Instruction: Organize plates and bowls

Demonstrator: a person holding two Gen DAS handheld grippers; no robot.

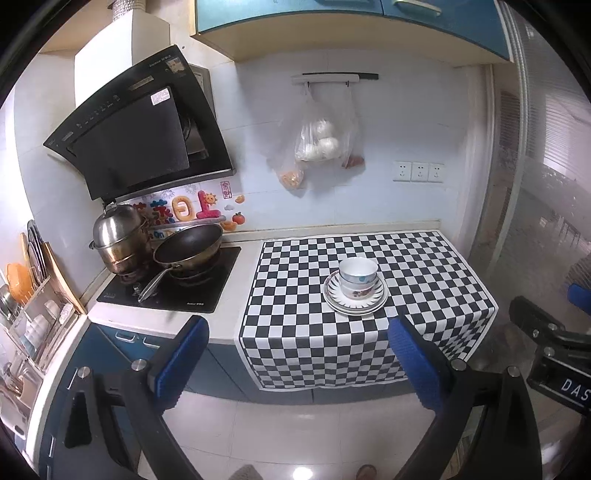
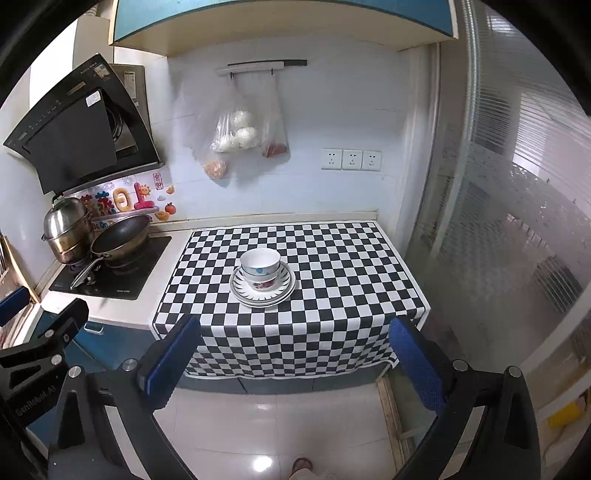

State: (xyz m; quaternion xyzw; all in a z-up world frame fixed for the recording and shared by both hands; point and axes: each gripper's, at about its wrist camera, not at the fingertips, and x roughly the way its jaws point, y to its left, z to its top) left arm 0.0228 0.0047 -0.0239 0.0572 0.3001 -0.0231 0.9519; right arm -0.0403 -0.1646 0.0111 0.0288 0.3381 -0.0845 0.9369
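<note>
1. On the checkered cloth [image 1: 369,332] covering the table, two stacked bowls [image 1: 357,280] sit on stacked plates [image 1: 355,301], well beyond the left gripper [image 1: 297,363], whose fingers are spread, empty, held level over the floor.
2. Ahead of the right gripper [image 2: 293,363], the bowls [image 2: 260,267] and plates [image 2: 263,291] lie centred; its fingers are spread, holding nothing.

This is a home kitchen. A black slanted range hood [image 1: 136,125] hangs over a cooktop [image 1: 170,284] carrying a steel steamer pot [image 1: 118,236] and a wok [image 1: 188,247]. Blue cabinets [image 1: 351,22] sit above a white tiled wall with three sockets [image 1: 418,171] and hanging bags of food [image 1: 317,144]. A dish rack [image 1: 33,314] stands at the left, and a checkered cloth [image 1: 369,310] covers the counter.
</note>
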